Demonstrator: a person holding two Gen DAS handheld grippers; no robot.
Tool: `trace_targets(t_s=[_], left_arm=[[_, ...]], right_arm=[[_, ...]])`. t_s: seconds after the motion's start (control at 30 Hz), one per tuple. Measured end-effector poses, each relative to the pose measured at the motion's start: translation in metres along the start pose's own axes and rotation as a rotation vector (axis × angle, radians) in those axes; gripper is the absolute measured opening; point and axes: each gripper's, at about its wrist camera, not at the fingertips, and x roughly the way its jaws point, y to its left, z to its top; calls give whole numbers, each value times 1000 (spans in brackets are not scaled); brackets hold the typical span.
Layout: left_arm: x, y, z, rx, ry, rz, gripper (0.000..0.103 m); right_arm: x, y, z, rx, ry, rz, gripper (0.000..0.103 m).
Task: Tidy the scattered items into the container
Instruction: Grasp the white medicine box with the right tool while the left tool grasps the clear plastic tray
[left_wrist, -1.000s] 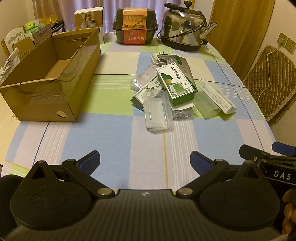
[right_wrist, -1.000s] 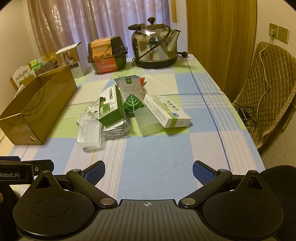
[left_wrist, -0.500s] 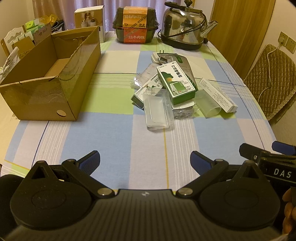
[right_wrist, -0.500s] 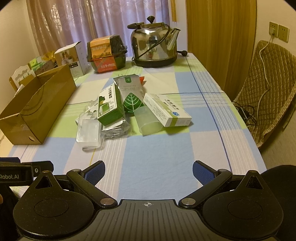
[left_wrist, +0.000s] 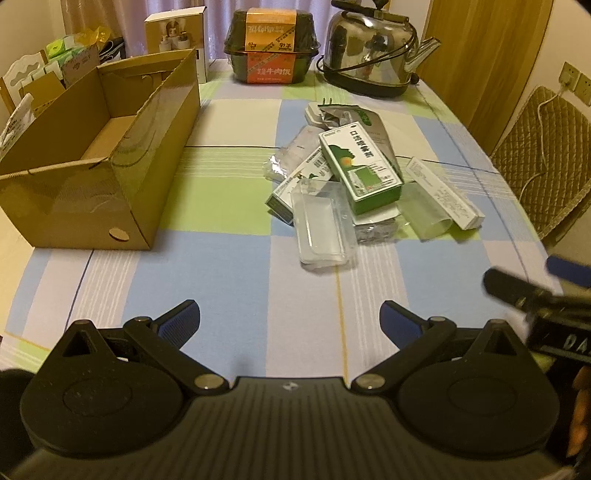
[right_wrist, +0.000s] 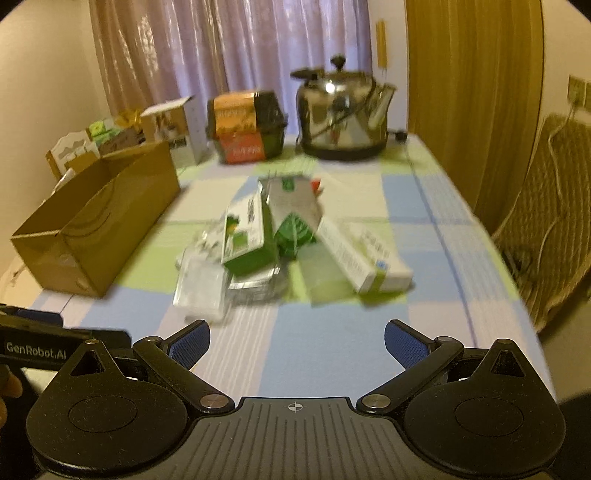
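- Cardboard box (left_wrist: 110, 162), open-topped, sits at ten o'clock from the left gripper (left_wrist: 290, 319), whose jaws are spread wide and empty.
- Right gripper (right_wrist: 297, 341) is likewise agape, holding nothing.
- Green-and-white carton (left_wrist: 360, 166) tops the scattered pile at one o'clock, clear plastic case (left_wrist: 321, 225) nearest.
- Steel kettle (left_wrist: 373, 48) stands beyond.

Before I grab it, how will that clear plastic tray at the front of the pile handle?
The clear plastic tray looks thin and hollow, so probably light and flexible under squeeze. Its glossy walls may be slippery. It overlaps neighbouring boxes, so lifting could nudge them.
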Motion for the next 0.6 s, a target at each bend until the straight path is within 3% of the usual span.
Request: trace_targets(t_s=[0.23,0.47,0.6], left_arm=[[29,-11,16,82,-40,34,101],[75,-43,24,201,-86,59,91],[100,-59,27,250,-82,72,79]], right_arm=[[26,-19,18,-23,6,-22,103],[60,-43,26,-44,31,-64,103],[75,-57,26,-10,55,-66,103]])
